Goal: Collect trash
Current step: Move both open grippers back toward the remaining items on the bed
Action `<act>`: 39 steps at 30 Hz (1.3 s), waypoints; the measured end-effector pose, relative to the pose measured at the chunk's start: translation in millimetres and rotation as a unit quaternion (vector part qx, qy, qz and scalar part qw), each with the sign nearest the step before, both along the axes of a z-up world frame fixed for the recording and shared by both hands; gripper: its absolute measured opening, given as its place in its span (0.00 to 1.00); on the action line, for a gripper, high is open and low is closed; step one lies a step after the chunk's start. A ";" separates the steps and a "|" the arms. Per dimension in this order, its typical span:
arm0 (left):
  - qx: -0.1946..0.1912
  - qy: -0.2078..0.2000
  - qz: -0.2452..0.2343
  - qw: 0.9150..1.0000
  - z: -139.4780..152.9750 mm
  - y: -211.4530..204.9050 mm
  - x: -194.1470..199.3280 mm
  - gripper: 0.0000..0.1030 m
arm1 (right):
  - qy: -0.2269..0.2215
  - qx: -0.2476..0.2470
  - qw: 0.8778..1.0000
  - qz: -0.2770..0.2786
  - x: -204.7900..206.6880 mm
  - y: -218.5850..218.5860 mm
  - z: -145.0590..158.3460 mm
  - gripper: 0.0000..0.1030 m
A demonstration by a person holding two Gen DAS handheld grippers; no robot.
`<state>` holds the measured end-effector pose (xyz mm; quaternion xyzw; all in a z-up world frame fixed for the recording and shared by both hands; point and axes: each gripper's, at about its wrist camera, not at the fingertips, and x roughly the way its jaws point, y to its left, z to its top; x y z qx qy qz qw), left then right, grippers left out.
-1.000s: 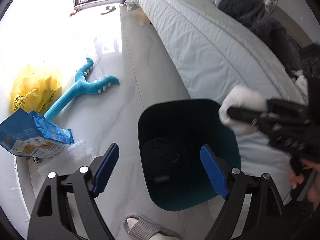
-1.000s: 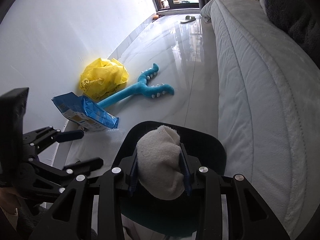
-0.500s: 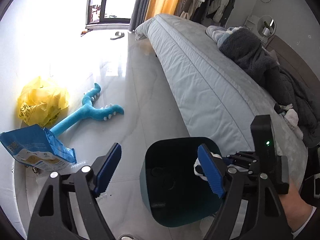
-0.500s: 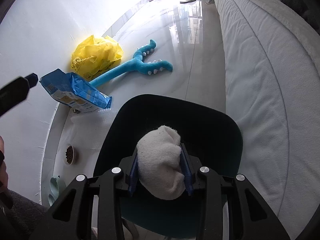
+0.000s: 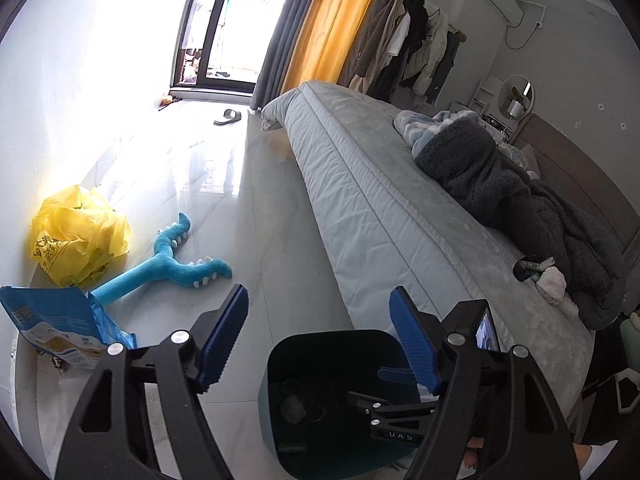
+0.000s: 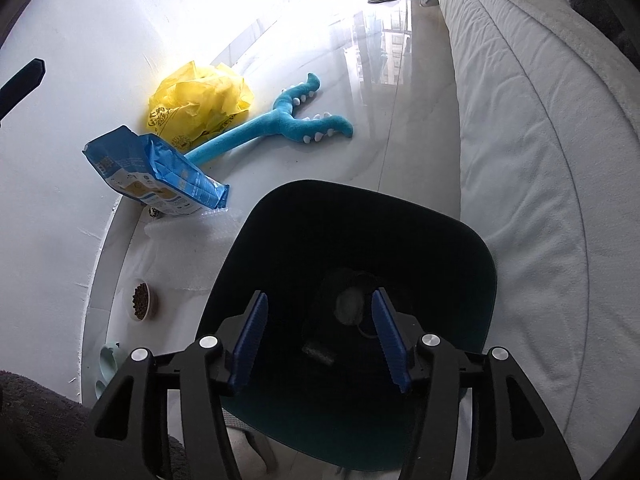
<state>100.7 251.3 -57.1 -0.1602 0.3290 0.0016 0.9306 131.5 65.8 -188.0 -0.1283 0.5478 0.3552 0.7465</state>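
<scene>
A dark teal bin (image 6: 460,240) stands on the floor beside the bed. My right gripper (image 6: 319,304) hangs over its mouth, jaws opening, with nothing between the blue pads. A crumpled white wad (image 6: 350,306) lies at the bottom of the bin. My left gripper (image 5: 317,292) is held above the floor just in front of the bin (image 5: 276,356), jaws closing and empty. By the wall lie a yellow plastic bag (image 5: 80,240) (image 6: 200,104), a blue pouch (image 5: 52,328) (image 6: 156,176) and a piece of bubble wrap (image 6: 192,228).
A blue plush toy (image 6: 276,128) lies on the glossy floor. The bed (image 5: 400,220) runs along the right, with dark blankets and small items (image 5: 536,268) on it. A bowl of pet food (image 6: 140,300) sits near the wall. A slipper (image 5: 228,116) lies by the window.
My right gripper sank over the bin, opened, and the white wad dropped inside. My left gripper rose and tilted up, and its jaws drew closer together.
</scene>
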 end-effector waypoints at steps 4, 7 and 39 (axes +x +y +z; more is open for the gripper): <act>0.014 -0.017 -0.002 1.000 11.4 -6.8 -3.1 0.73 | -0.006 0.011 1.000 -0.001 -0.6 -2.8 10.3 0.57; 0.024 -0.026 -0.004 0.999 17.4 -12.4 -3.5 0.73 | -0.012 0.024 1.000 0.000 -1.5 -6.0 19.4 0.59; 0.047 -0.067 -0.057 0.995 47.4 -124.3 32.5 0.84 | -0.129 0.109 0.981 -0.091 18.9 -156.9 115.1 0.63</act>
